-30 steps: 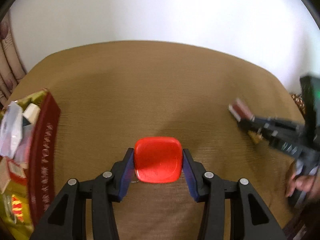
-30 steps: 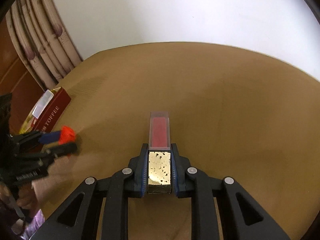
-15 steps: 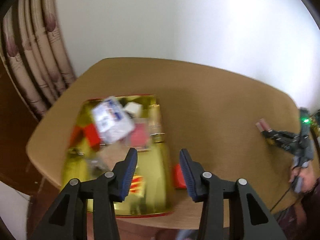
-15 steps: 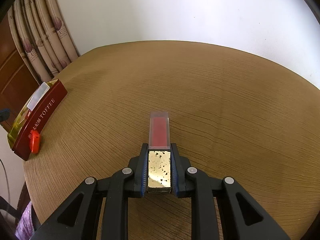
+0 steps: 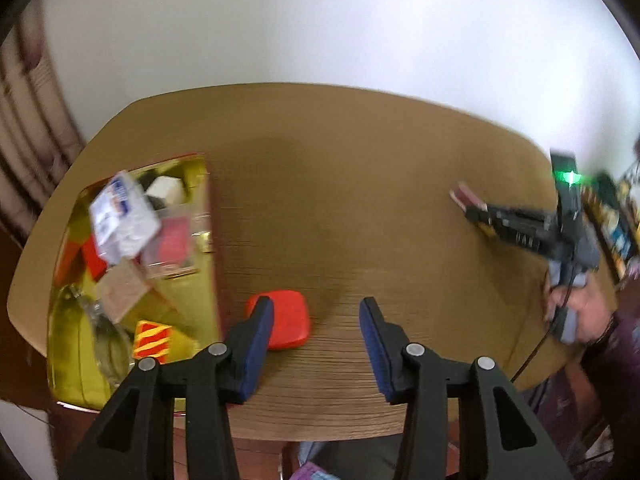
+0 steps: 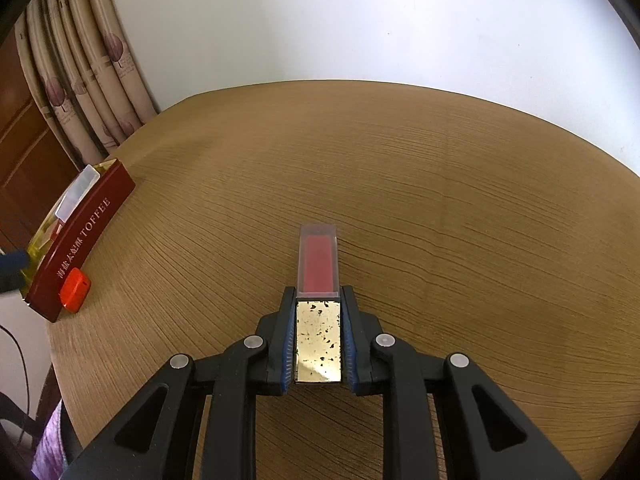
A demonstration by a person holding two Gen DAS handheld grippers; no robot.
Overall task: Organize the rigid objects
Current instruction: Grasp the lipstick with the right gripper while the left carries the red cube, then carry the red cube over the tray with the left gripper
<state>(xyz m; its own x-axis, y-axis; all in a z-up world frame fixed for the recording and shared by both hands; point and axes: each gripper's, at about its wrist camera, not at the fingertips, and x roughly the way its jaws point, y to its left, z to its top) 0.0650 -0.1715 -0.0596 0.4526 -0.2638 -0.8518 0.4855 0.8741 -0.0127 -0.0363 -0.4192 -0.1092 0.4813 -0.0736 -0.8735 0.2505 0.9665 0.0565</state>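
A flat red box (image 5: 290, 320) lies on the wooden table (image 5: 340, 200), right beside the gold tin (image 5: 80, 360). My left gripper (image 5: 314, 306) hovers above it, open, with nothing between its fingers; the left finger hides the box's near edge. In the right wrist view the same red box (image 6: 74, 291) rests against the tin's dark red wall (image 6: 86, 236). My right gripper (image 6: 318, 294) is shut on a slim case with a gold base and a clear top showing red (image 6: 318, 264), held low over the table. The left wrist view shows that right gripper (image 5: 476, 212) at the far right.
The tin holds several small items, among them a white packet (image 5: 120, 216) and a cork square (image 5: 122, 288). Curtains (image 6: 88, 72) hang behind the table's left corner. A person's hand (image 5: 584, 312) holds the right tool. The table edge runs close below the left gripper.
The left gripper has let go of the red box, which now lies on the table beside the tin, and has risen and swung away. The right gripper kept still with its case.
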